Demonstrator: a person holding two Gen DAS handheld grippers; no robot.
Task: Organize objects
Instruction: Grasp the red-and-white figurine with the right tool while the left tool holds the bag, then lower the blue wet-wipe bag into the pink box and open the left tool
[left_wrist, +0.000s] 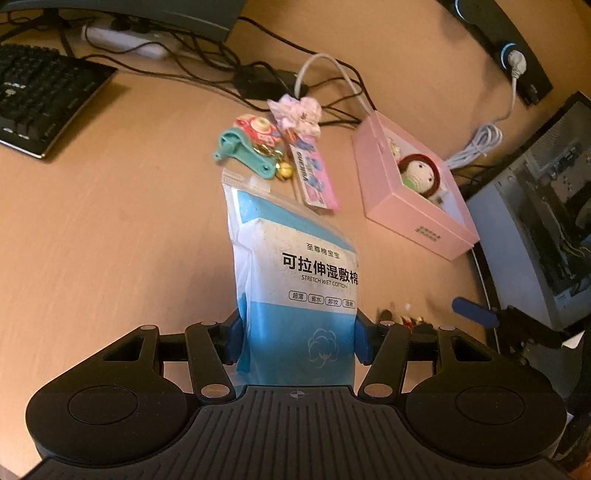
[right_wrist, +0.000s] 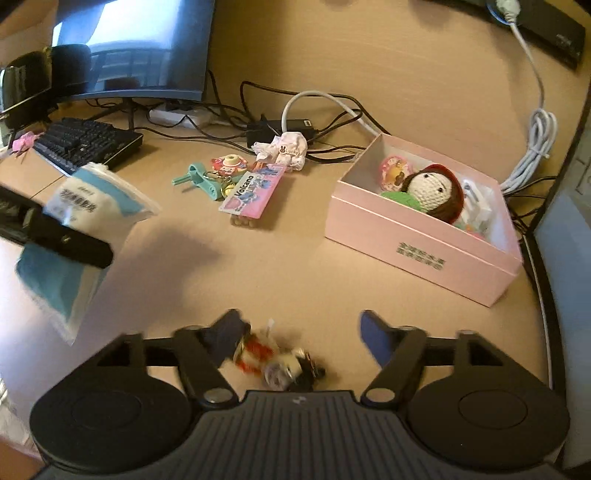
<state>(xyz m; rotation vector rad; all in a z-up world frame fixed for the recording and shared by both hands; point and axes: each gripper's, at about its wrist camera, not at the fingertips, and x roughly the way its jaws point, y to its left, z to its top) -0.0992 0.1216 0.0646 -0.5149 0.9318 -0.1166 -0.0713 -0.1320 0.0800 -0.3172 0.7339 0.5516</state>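
My left gripper (left_wrist: 299, 339) is shut on the lower part of a blue-and-white pouch of stretch wet cotton (left_wrist: 295, 266), which it holds off the desk; the right wrist view shows this pouch (right_wrist: 85, 206) at the left. My right gripper (right_wrist: 301, 332) stands open low over the desk. A small blurred red, white and black trinket (right_wrist: 280, 363) lies between its fingers, close to the left one, and the pads do not press on it. An open pink box (right_wrist: 424, 236) with a crochet doll (right_wrist: 436, 192) inside stands at the right. A teal clip (right_wrist: 199, 181), a keychain (right_wrist: 229, 164) and a pink packet (right_wrist: 255, 192) lie mid-desk.
A black keyboard (right_wrist: 85, 144) and a monitor (right_wrist: 133, 48) stand at the back left. Black cables and an adapter (right_wrist: 280, 127) run along the back, with a coiled white cable (right_wrist: 535, 147) behind the box. A computer case (left_wrist: 535, 221) borders the desk's right edge.
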